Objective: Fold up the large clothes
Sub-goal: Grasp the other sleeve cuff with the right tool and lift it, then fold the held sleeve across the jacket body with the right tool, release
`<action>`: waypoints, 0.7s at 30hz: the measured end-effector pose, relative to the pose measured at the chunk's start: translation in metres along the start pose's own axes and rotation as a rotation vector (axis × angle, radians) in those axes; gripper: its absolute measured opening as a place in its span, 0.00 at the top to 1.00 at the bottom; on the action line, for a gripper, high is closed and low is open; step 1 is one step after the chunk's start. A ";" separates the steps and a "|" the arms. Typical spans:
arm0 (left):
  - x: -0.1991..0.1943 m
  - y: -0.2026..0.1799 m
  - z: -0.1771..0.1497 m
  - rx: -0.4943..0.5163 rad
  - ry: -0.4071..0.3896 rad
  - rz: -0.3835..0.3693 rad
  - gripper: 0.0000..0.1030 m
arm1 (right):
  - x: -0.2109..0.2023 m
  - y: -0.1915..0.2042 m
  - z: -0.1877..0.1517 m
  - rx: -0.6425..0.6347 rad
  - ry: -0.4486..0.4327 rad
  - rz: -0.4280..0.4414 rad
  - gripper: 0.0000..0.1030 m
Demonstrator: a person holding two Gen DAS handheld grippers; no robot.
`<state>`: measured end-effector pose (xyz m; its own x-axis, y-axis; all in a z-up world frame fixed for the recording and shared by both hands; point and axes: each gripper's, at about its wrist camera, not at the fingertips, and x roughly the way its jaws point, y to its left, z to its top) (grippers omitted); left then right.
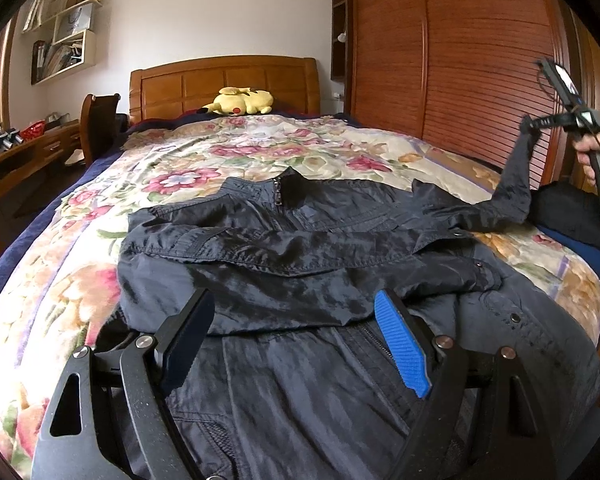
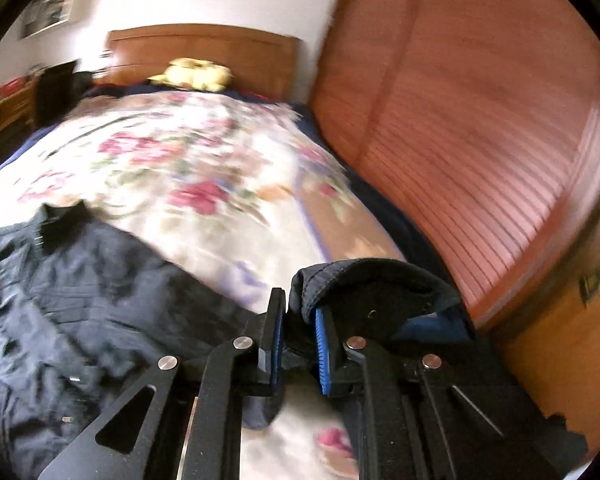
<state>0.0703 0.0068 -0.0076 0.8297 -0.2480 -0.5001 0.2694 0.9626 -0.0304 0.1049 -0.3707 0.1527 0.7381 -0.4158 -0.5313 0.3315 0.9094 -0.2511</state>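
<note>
Right gripper [image 2: 298, 332]: ribbed blue pads pinched narrow on dark sleeve cuff [image 2: 364, 280], sleeve lifted off bed; view blurred, grip depth unclear. Left gripper [image 1: 296, 320]: jaws wide, nothing between, hovering over jacket [image 1: 300, 248]. Jacket dark, shiny, creased, zip and snaps, spread on quilt [image 1: 228, 148], floral, quilted. Wooden headboard [image 1: 224, 84], yellow plush [image 1: 240, 102], slatted wardrobe [image 1: 460, 60].

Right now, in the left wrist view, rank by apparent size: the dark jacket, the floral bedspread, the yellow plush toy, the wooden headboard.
1. floral bedspread
2. dark jacket, though its nearness to the camera inflates it, so the top two are unsure
3. wooden headboard
4. yellow plush toy
</note>
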 end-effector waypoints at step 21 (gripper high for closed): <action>-0.032 0.052 -0.007 -0.042 -0.031 0.067 0.19 | -0.070 0.203 -0.015 -0.316 -0.128 0.338 0.88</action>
<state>0.0543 0.0653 0.0011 0.8603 -0.1853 -0.4749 0.1921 0.9808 -0.0346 0.1113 -0.1574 0.1268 0.8466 -0.0753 -0.5269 -0.1192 0.9380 -0.3256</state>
